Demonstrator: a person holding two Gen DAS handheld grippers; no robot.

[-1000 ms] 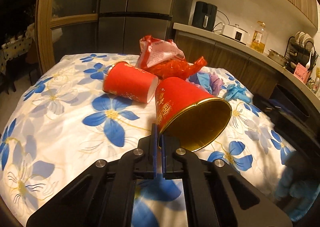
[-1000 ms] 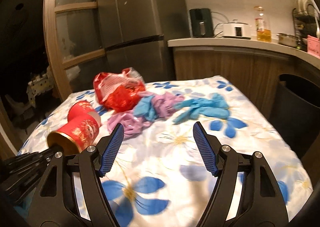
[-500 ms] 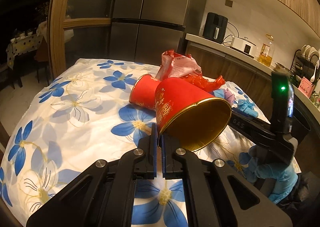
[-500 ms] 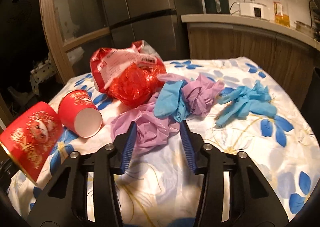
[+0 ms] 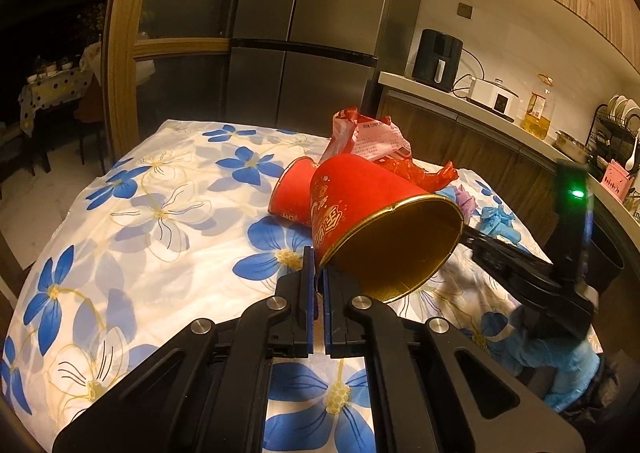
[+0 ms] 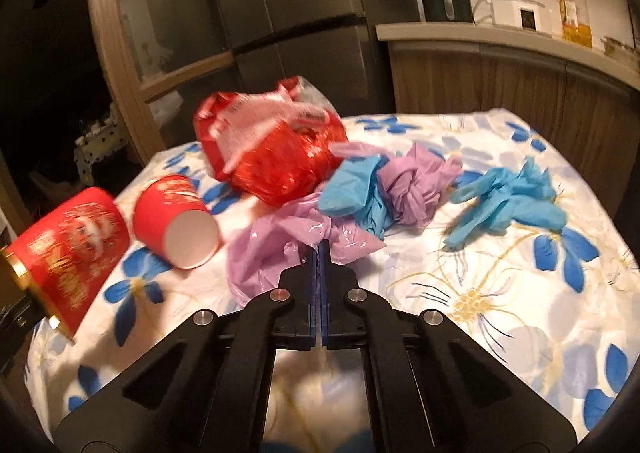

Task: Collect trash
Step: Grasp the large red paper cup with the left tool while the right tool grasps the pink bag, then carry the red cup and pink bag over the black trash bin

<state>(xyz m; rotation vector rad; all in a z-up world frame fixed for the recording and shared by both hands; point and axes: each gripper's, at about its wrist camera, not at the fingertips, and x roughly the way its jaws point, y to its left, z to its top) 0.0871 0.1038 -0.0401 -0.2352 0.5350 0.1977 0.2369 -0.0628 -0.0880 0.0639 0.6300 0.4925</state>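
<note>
My left gripper [image 5: 316, 269] is shut on the rim of a red paper cup with a gold inside [image 5: 372, 221] and holds it above the table; the cup also shows at the left of the right wrist view [image 6: 68, 249]. A second red cup [image 5: 294, 191] [image 6: 176, 219] lies on its side on the flowered tablecloth. My right gripper [image 6: 319, 253] is shut on a crumpled pink plastic bag [image 6: 280, 249]. Behind it lie a red snack bag [image 6: 272, 149], a blue glove [image 6: 356, 193], a purple wad [image 6: 412, 185] and blue gloves [image 6: 508, 205].
The table with the flowered cloth [image 5: 140, 221] stands before a steel fridge [image 5: 304, 37]. A wooden counter [image 6: 520, 73] with appliances runs at the right. A dark bin [image 5: 604, 253] stands at the table's right side. My right gripper's body [image 5: 532, 273] shows in the left wrist view.
My right gripper moved forward to the pink bag and closed on it. My left gripper kept hold of the red cup and lifted it slightly higher.
</note>
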